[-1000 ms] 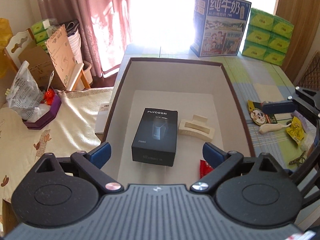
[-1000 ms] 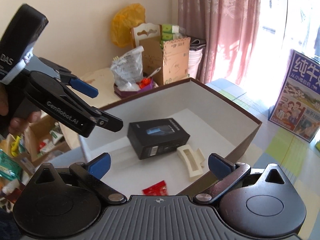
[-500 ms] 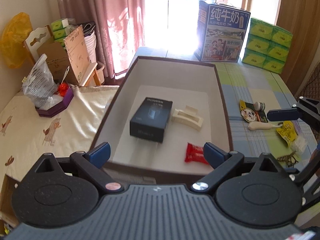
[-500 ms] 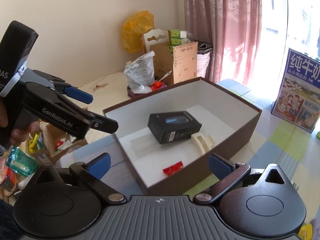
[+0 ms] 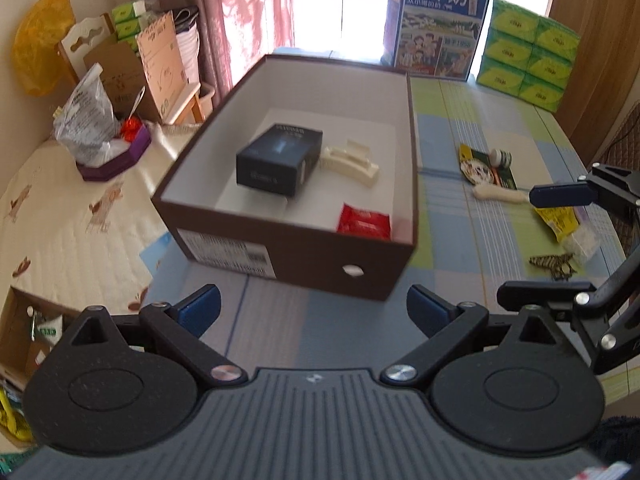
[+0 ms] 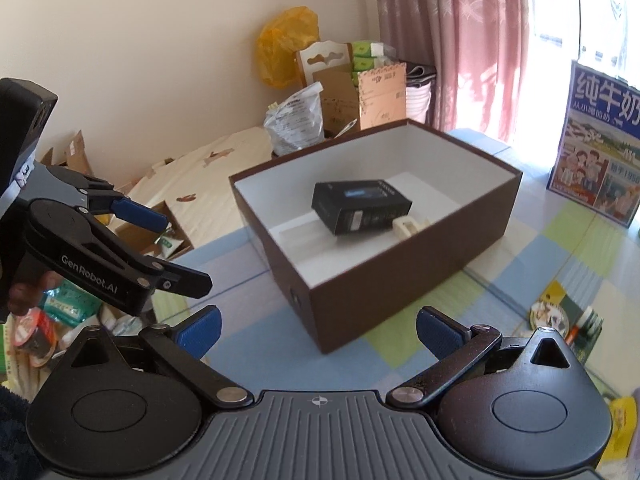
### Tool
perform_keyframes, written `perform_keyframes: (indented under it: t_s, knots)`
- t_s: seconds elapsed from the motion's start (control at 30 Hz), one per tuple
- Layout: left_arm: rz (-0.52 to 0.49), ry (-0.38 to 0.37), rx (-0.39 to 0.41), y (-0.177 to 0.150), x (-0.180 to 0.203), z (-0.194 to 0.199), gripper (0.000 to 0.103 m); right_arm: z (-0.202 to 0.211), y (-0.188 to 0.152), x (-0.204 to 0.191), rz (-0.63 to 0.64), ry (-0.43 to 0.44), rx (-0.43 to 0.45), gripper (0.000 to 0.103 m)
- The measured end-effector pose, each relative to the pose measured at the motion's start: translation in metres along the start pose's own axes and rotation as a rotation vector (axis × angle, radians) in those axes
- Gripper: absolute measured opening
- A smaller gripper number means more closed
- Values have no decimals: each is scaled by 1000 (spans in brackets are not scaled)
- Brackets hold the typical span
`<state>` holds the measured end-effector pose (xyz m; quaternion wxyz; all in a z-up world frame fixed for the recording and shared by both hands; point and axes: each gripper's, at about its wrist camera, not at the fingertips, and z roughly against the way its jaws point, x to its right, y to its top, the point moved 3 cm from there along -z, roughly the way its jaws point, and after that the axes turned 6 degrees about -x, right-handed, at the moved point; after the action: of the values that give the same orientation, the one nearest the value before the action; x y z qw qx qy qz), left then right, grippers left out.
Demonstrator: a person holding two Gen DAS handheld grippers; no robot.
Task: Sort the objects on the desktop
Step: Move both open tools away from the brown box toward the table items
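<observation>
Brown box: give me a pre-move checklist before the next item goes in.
1. Left gripper open and empty: ok.
2. Right gripper open and empty: ok.
3. Brown box open on top, with bare floor left: ok.
4. Black carton, cream clip and red packet already inside: ok.
5. Items still on the tablecloth, such as the white bone-shaped piece: not ok.
6. Which item goes next: cannot tell.

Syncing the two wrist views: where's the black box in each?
Left wrist: black box sits left of centre inside the brown box, beside the cream clip.
Right wrist: black box near picture centre, inside the brown box, clip partly hidden behind it.
Shared landmark: milk carton.
</observation>
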<state>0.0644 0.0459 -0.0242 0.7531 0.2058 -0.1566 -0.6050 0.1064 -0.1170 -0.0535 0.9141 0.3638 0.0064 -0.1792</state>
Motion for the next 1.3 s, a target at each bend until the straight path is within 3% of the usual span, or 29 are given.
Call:
perform_keyframes:
  t_s: [0.37, 0.8, 1.3]
  knots:
    - [3, -34, -54, -24, 37, -5, 98, 28, -45, 16, -50, -29, -53, 101]
    - [-102, -138, -85, -26, 108, -19, 98, 81, -101, 57, -206, -138, -71, 101]
    - [-283, -286, -93, -23, 196, -51, 97, 121, -165, 125, -458, -368, -98, 101]
